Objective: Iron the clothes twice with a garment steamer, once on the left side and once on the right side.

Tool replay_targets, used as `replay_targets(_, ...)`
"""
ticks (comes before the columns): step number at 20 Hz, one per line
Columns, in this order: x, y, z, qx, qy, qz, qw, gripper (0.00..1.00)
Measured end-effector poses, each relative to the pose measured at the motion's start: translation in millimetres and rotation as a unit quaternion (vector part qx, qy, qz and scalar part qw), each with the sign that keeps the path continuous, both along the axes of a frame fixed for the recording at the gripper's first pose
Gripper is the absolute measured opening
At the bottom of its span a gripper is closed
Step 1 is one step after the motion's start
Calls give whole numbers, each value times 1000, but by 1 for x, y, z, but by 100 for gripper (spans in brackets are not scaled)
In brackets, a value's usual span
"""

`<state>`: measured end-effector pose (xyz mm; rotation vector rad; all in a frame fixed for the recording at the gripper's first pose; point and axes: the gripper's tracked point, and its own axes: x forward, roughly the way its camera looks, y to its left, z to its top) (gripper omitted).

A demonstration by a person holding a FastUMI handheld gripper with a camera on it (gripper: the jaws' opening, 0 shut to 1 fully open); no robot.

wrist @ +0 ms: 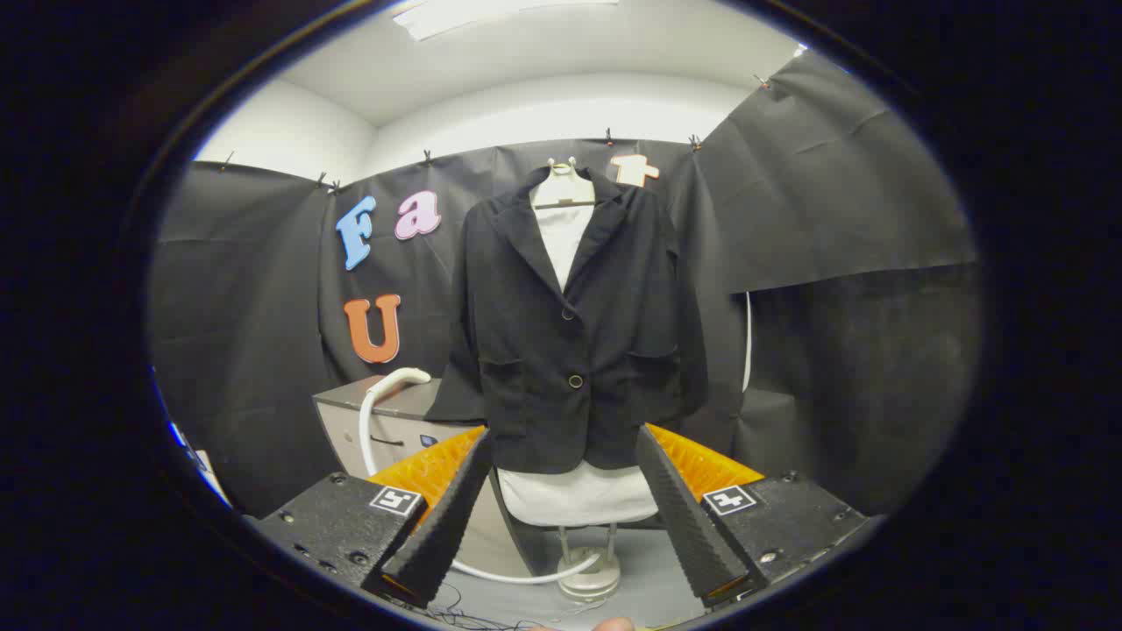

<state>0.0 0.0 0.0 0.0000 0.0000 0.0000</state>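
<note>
A black blazer (pixel 574 333) hangs buttoned on a white ironing board (pixel 574 495) that stands upright on a pole with a round base (pixel 592 580). It hangs well beyond my gripper (pixel 565 443), straight ahead of the fingers. The gripper is open, its two black ribbed fingers (pixel 447 517) spread wide with nothing between them. A white steamer hose (pixel 372 412) curves up from the floor to the left of the blazer. The steamer head is not something I can make out.
A grey box-like unit (pixel 372 421) stands on the floor left of the blazer, with the hose rising beside it. A white cable (pixel 508 574) loops over the grey floor near the pole's base. Black cloth walls close in all around.
</note>
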Motion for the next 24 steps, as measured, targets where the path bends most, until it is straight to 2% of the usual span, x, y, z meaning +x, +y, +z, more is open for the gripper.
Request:
replay_targets(6,5,8,2,0,-5,-3,1000,100)
replay_targets(14,11,44,18,-6,-20,5,1000,100)
replay_targets(19,22,93,24,-5,-21,30,999,100)
replay_targets(24,51,162,18,7,4,57,998,100)
